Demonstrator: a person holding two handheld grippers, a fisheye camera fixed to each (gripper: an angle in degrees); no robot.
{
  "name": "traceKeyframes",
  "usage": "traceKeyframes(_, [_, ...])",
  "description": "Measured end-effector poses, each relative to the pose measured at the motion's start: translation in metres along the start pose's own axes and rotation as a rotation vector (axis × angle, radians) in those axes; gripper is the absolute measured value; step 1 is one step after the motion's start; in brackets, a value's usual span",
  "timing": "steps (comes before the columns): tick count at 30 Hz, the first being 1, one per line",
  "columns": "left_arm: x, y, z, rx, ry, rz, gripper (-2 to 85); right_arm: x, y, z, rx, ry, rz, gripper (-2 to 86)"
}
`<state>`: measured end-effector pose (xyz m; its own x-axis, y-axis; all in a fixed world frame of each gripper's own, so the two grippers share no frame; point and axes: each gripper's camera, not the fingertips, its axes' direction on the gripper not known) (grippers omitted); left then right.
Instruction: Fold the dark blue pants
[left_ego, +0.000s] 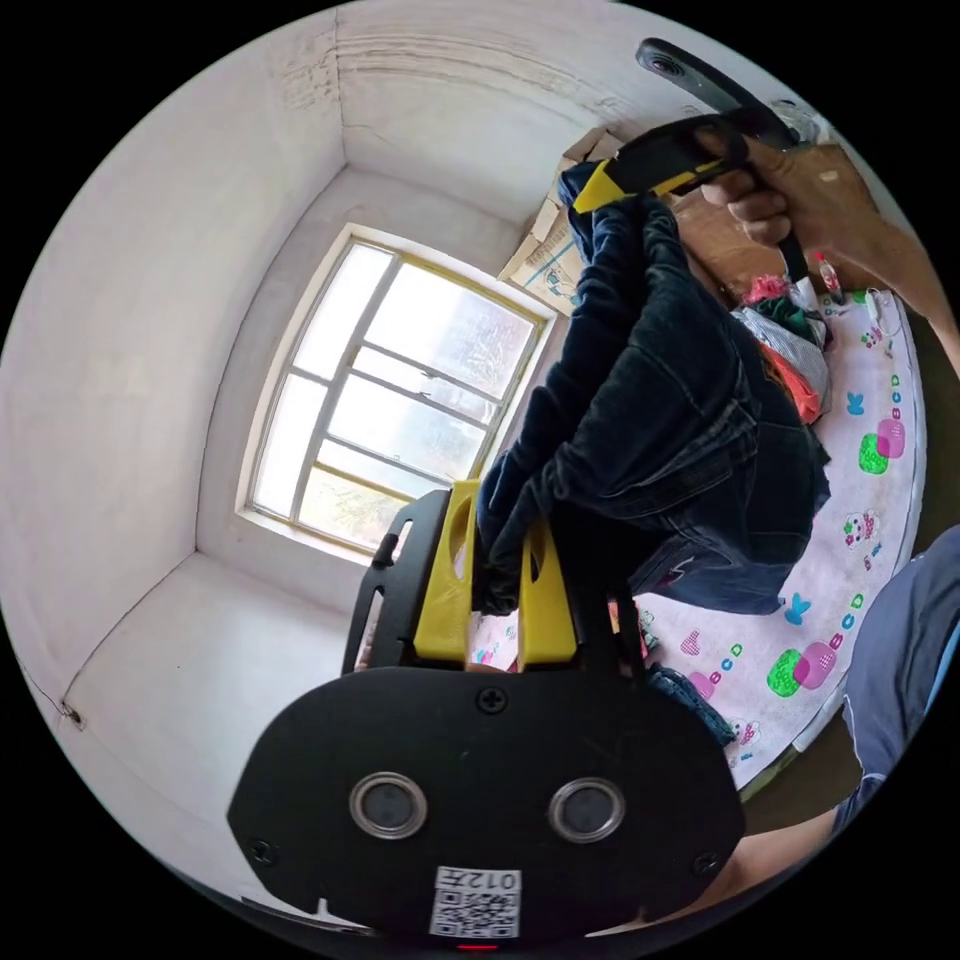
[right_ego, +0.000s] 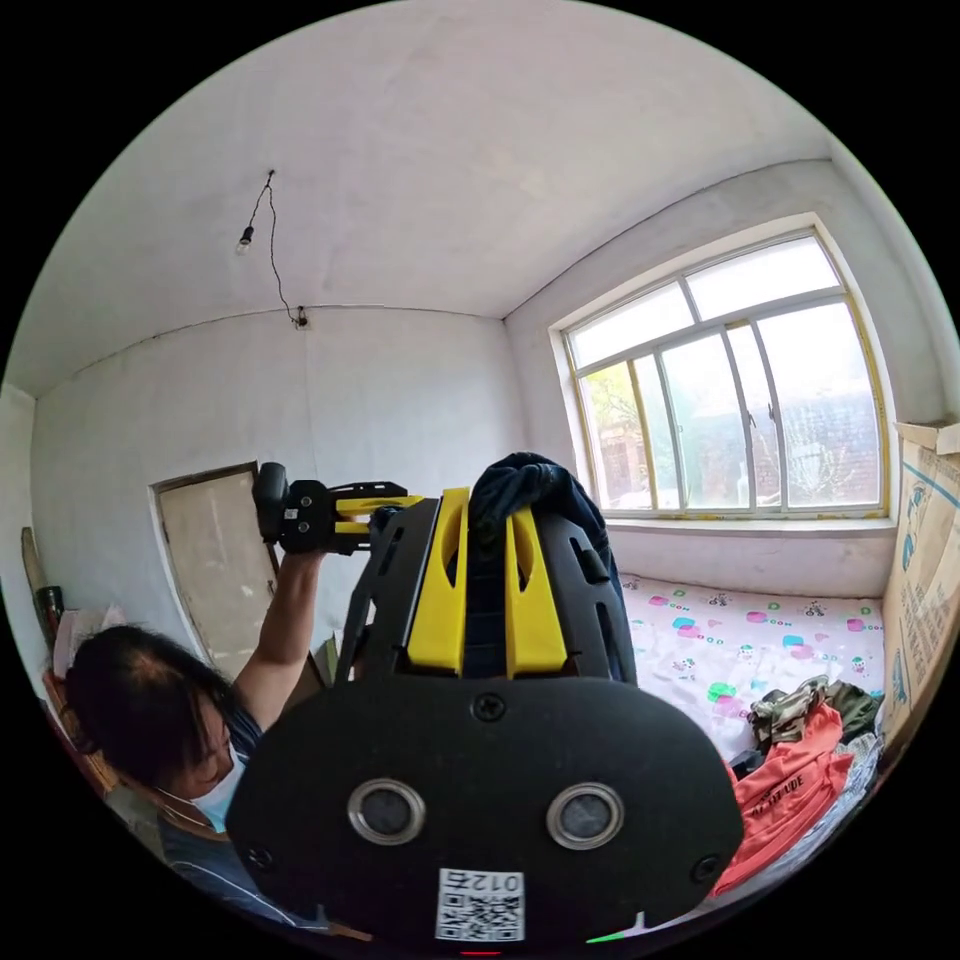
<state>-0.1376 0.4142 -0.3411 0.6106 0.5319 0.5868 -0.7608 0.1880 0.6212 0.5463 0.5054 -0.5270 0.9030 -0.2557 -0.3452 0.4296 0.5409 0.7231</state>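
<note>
Dark blue denim pants (left_ego: 680, 420) hang bunched in the air above the patterned bed sheet (left_ego: 860, 560), pinched by left claw (left_ego: 497, 570) and right claw (right_ego: 487, 560). Folding not begun.

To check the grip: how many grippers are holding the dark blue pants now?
2. The left gripper is shut on a bunched edge of the dark blue pants; the right gripper clamps the other end, higher up, above the bed.
</note>
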Motion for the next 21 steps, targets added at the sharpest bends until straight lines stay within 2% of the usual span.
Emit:
traceKeyframes(5, [0.009, -0.003, 0.079, -0.164, 0.078, 0.008, 0.0, 0.047, -0.001, 0.077, -0.082, 0.042, 0.140, 0.9])
traceKeyframes(9, [0.035, 0.000, 0.184, -0.306, 0.170, -0.011, -0.1, 0.114, 0.024, 0.161, -0.149, 0.076, 0.323, 0.7])
traceKeyframes(13, [0.035, 0.000, 0.257, -0.440, 0.100, -0.095, -0.1, 0.125, 0.010, 0.224, -0.137, 0.102, 0.332, 0.6])
traceKeyframes(17, [-0.010, -0.008, 0.224, -0.381, -0.099, -0.229, -0.2, 0.068, -0.049, 0.224, 0.061, 0.098, 0.170, 0.6])
traceKeyframes(19, [-0.041, -0.008, 0.161, -0.254, -0.219, -0.333, -0.2, 0.018, -0.087, 0.207, 0.198, 0.065, 0.103, 0.7])
traceKeyframes(21, [-0.047, -0.006, 0.115, -0.196, -0.305, -0.348, -0.2, -0.022, -0.108, 0.197, 0.237, 0.055, 0.074, 0.9])
